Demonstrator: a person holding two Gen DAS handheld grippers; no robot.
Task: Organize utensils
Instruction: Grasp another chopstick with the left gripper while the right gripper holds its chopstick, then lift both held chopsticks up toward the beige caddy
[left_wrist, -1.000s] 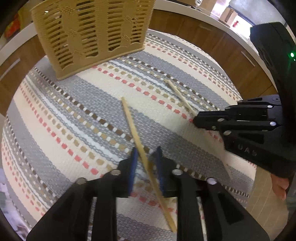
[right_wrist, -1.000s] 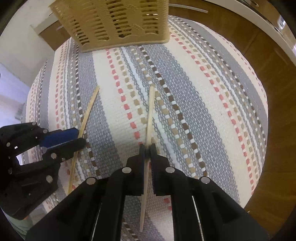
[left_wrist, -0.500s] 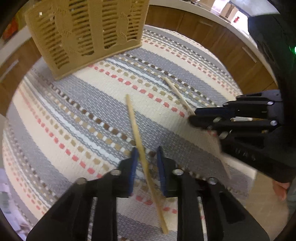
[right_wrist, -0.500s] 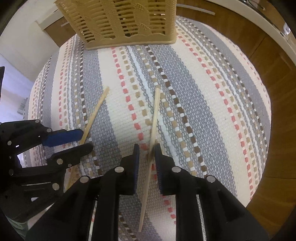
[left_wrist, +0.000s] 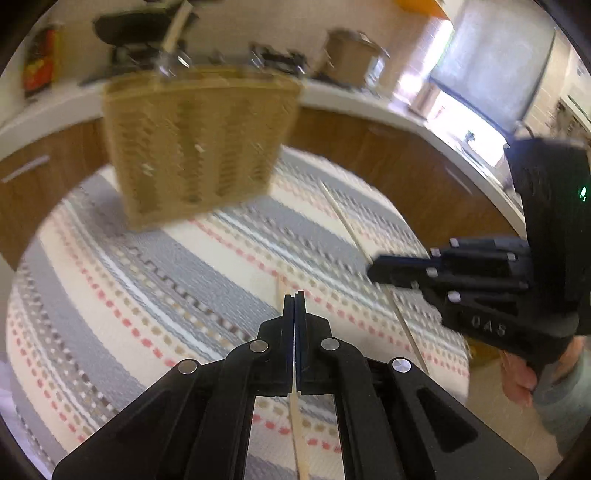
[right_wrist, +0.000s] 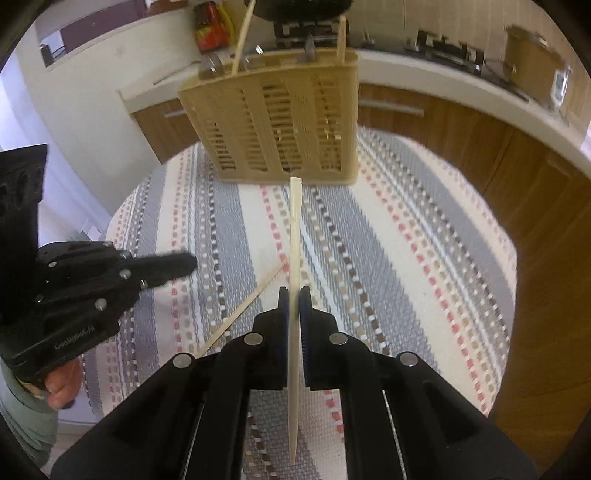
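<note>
Blur smears most of the left wrist view, so the slats of the tan utensil basket and whatever stands inside it are hard to make out there; the right wrist view shows the basket sharply, upright at the far edge of the striped round mat, with a few sticks and handles poking above its rim, though what they are is not clear. The left gripper has its blue pads pressed together on a thin chopstick; only a short stub shows ahead of the tips and a length trails back under the fingers, cut off by the lower frame edge. The right gripper is pinched almost fully shut on a second, pale chopstick, which runs straight forward from between the pads, its far end pointing at the foot of the basket and its near end hanging below the fingers. Both sticks sit mid-length in their grips. In the right view the left gripper sits off to the left above the mat, a hand partly cut off beneath it.
</note>
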